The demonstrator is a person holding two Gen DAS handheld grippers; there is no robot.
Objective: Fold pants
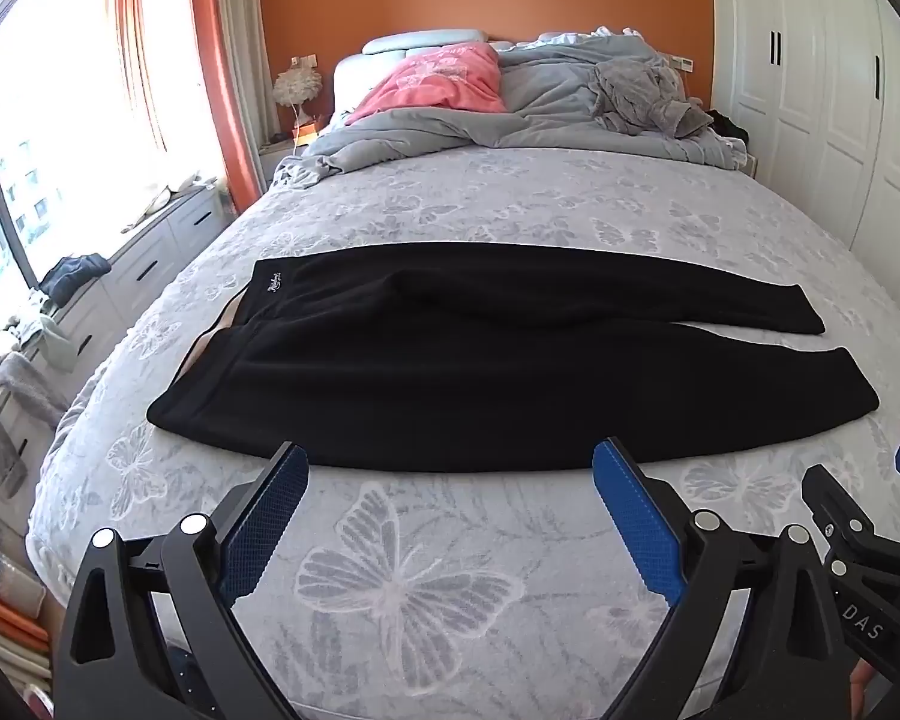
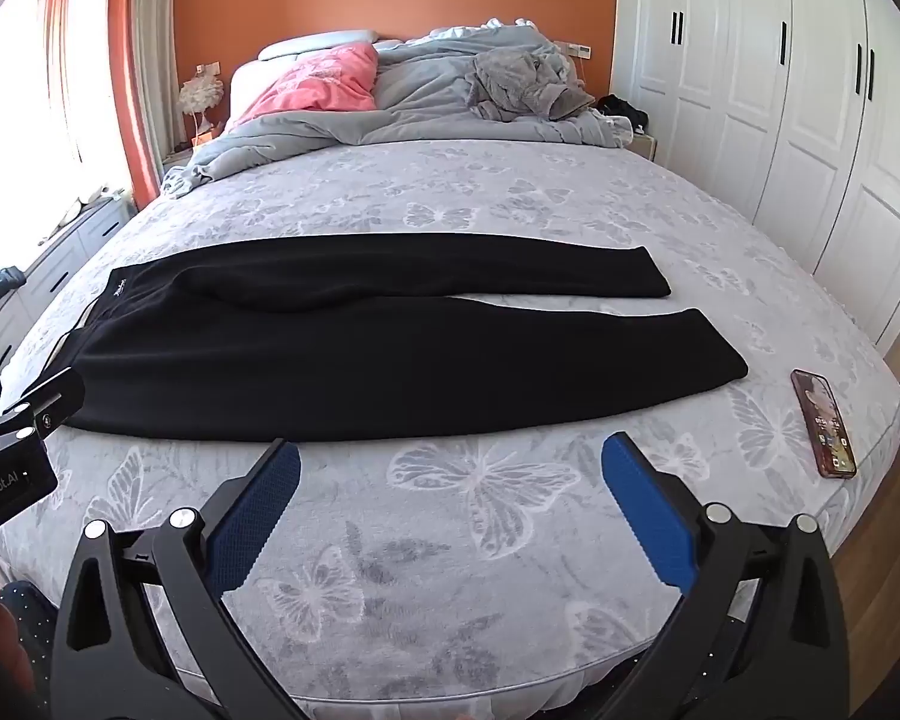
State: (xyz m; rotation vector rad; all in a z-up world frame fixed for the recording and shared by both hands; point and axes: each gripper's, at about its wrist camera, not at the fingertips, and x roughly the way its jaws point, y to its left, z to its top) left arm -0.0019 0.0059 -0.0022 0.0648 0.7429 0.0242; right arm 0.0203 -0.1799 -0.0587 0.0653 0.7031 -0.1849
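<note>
Right now you are holding both grippers above the near edge of the bed, and neither one is touching anything. Your left gripper is sitting at the bottom of the left wrist frame with its blue-padded fingers spread wide apart and nothing between them. Your right gripper is doing the same at the bottom of the right wrist frame, fingers wide apart over the butterfly-patterned bedspread.

The black pants are lying flat across the middle of both frames, just beyond your fingertips. The waistband is pointing toward the left of the frame and the two legs are running toward the right, with a narrow strip of bedspread showing between them near the cuffs. The nearer leg is lying closest to your fingertips.

A phone is resting face up on the bedspread at the right of the right wrist frame, well apart from the pants' cuffs. A rumpled grey duvet and a pink pillow are piled in the upper middle of the frame, against the orange wall. White wardrobe doors are filling the upper right.
</note>
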